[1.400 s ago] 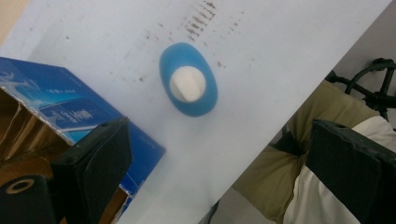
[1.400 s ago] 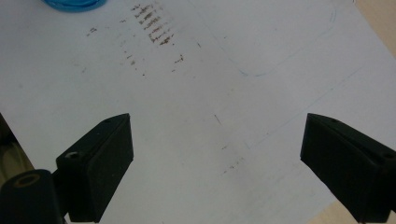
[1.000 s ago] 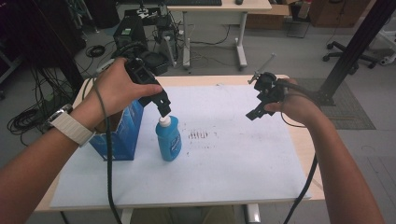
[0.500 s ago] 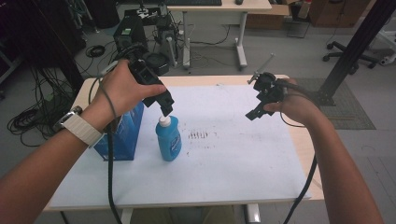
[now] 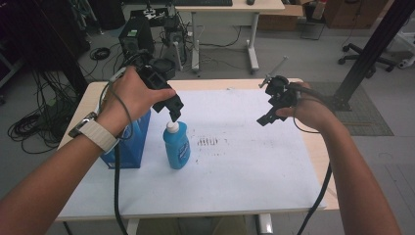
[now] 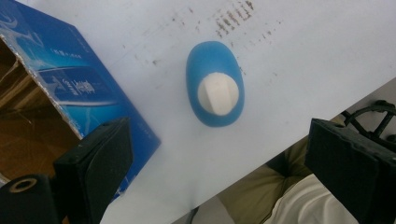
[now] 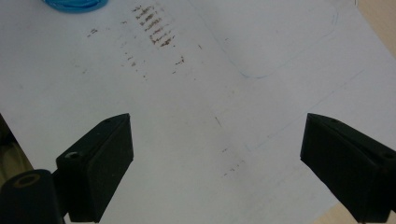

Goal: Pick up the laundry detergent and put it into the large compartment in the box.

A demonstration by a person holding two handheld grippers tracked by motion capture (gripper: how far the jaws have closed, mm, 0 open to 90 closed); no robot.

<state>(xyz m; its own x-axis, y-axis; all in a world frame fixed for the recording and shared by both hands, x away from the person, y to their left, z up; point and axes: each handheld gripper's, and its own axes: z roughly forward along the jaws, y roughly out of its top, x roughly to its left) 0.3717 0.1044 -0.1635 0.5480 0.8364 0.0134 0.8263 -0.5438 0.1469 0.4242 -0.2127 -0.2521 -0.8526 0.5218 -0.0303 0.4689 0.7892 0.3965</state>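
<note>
Blue bottle (image 6: 215, 91) upright, blue box (image 6: 70, 88) beside

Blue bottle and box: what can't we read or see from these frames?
- Blue bottle label: too small in the high view; the left gripper view looks straight down on its white cap.
- Blue box: hand and left gripper cover part in the high view; frame edge cuts it in the left gripper view, print blurred.
- In the right gripper view the bottle's rim is cut by the top edge.

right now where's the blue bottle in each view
High view: blue bottle stands left of centre, under the left gripper.
Left gripper view: seen from above, upper middle.
Right gripper view: a sliver at the top left edge.
Shared landmark: brown smudges beside it.
</note>
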